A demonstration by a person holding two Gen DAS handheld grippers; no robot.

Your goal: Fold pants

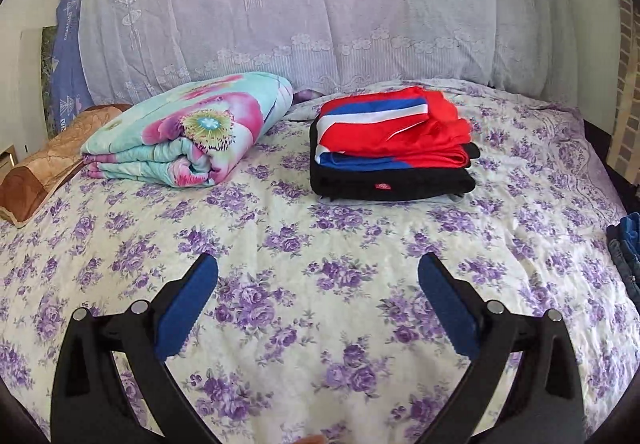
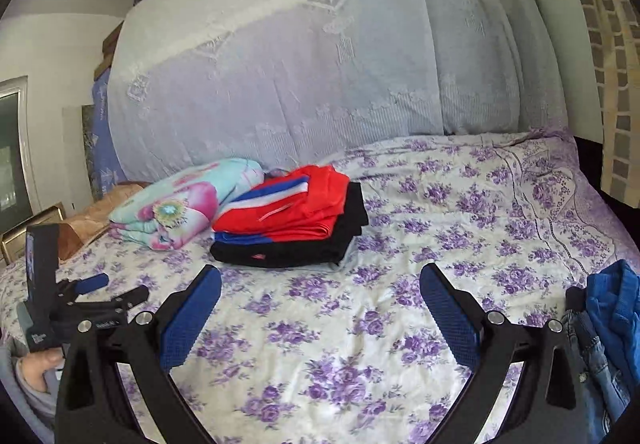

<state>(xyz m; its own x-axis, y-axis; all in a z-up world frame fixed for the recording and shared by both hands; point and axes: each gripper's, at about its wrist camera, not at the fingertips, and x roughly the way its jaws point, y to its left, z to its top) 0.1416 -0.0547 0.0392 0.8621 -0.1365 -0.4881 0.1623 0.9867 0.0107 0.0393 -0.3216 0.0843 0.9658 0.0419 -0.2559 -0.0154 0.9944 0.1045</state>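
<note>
A stack of folded clothes [image 1: 390,142] lies on the bed: red, white and blue pants on top, black ones beneath. The same stack [image 2: 290,220] shows left of centre in the right wrist view. My left gripper [image 1: 318,268] hovers open over bare bedspread, well short of the stack, with nothing between its blue pads. My right gripper [image 2: 320,278] is also open and holds nothing. A heap of unfolded blue and denim clothes [image 2: 608,328] lies at the bed's right edge, just right of my right gripper. That heap [image 1: 626,248] is barely visible in the left wrist view.
A rolled floral quilt [image 1: 192,130] lies left of the stack, with a brown pillow [image 1: 38,180] beyond it. The purple-flowered bedspread [image 1: 320,344] stretches between the grippers and the stack. A lace-covered pile [image 1: 288,4] backs the bed. My left gripper [image 2: 90,286] and a hand [image 2: 40,364] appear at far left.
</note>
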